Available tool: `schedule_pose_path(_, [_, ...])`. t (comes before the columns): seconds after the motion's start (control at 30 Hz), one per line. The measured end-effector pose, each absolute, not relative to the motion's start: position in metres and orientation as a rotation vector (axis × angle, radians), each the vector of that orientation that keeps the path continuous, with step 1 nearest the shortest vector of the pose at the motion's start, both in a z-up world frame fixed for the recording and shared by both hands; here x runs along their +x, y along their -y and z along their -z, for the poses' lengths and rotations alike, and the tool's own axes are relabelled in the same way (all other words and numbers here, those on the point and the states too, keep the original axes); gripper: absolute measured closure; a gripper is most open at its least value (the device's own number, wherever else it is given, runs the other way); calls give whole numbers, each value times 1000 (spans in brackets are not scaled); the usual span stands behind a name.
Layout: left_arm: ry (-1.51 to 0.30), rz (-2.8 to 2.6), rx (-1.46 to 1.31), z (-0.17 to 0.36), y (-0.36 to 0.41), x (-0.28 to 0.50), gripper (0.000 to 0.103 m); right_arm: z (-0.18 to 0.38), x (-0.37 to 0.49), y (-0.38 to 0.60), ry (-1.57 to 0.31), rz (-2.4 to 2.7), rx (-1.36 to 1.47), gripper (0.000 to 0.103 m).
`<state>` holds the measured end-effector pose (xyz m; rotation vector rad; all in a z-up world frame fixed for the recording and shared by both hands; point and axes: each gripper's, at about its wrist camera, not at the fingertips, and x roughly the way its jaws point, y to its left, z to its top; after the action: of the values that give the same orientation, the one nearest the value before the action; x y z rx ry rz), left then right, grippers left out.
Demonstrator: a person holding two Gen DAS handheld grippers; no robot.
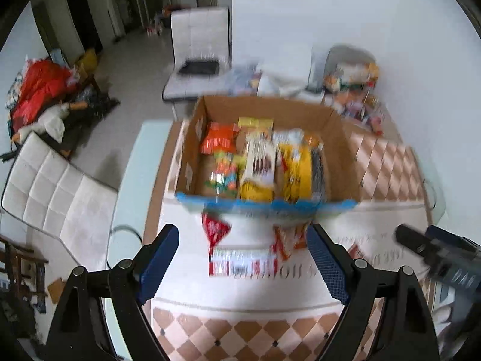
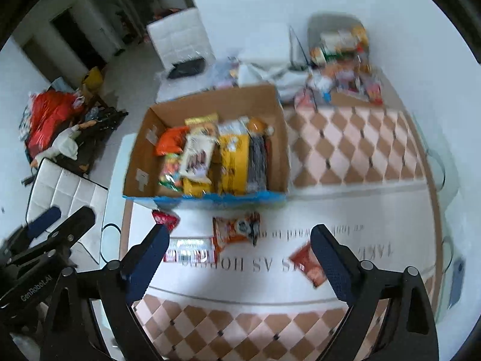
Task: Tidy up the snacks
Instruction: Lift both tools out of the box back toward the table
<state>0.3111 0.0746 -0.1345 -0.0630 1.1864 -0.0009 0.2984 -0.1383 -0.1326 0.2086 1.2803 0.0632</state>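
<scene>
Snack packets (image 2: 207,156) lie in the box (image 2: 279,138) on the table (image 2: 360,156); more packets (image 2: 237,230) lie before it.

The left tongs (image 1: 243,252) were black, angular plastic frames with triangular cut-outs, round silver screws at the joints and blue, finely dimpled pads (image 1: 159,258) on the fingers. The right tongs (image 2: 240,258) were built the same; white "GenRobot.AI" lettering marked the left tool's black body.

Cardboard box (image 2: 279,138): matt brown, raw inside. Snack packets (image 2: 236,230): glossy plastic film. Worktop cloth (image 2: 354,150): soft, matt, diamond-printed. Chair (image 1: 57,192): white quilted leather-look, slight sheen. Left gripper (image 1: 242,255) pads: blue, fine-textured; arms matt black.
</scene>
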Motion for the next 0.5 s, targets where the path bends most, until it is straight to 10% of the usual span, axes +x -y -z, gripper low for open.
schedule_pose_path(0.5, [-1501, 331, 531, 316, -23, 320, 16, 301, 279, 242, -1608, 189, 510, 6])
